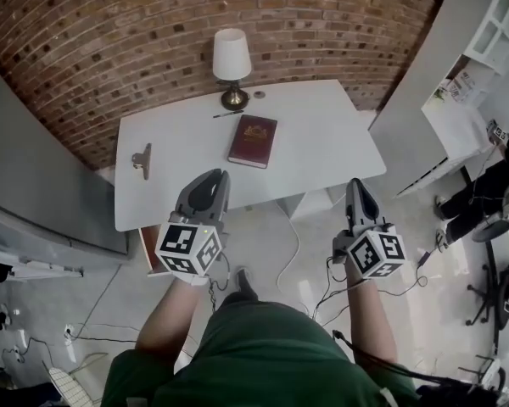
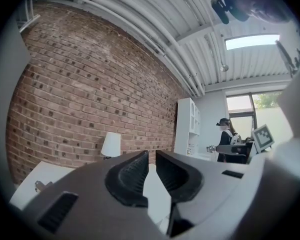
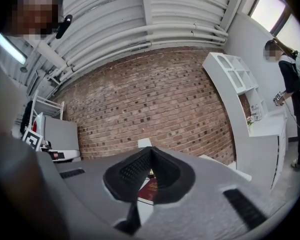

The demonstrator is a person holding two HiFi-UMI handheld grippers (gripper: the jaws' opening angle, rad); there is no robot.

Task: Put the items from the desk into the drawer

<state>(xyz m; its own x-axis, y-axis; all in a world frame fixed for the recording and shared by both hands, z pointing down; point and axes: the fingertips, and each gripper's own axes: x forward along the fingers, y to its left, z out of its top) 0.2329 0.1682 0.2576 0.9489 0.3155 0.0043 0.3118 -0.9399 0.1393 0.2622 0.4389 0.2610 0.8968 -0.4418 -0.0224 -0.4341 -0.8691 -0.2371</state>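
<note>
A white desk stands against the brick wall. On it lie a dark red book, a pen, a small round object and a binder clip near the left edge. A brown panel shows under the desk's front left corner; I cannot tell if it is the drawer. My left gripper hovers at the front edge, its jaws a narrow gap apart and empty. My right gripper hangs off the front right corner, shut and empty. The book shows below its jaws.
A table lamp stands at the desk's back edge. A white shelf unit rises at the right and a grey cabinet at the left. Cables run over the floor. A person sits far right.
</note>
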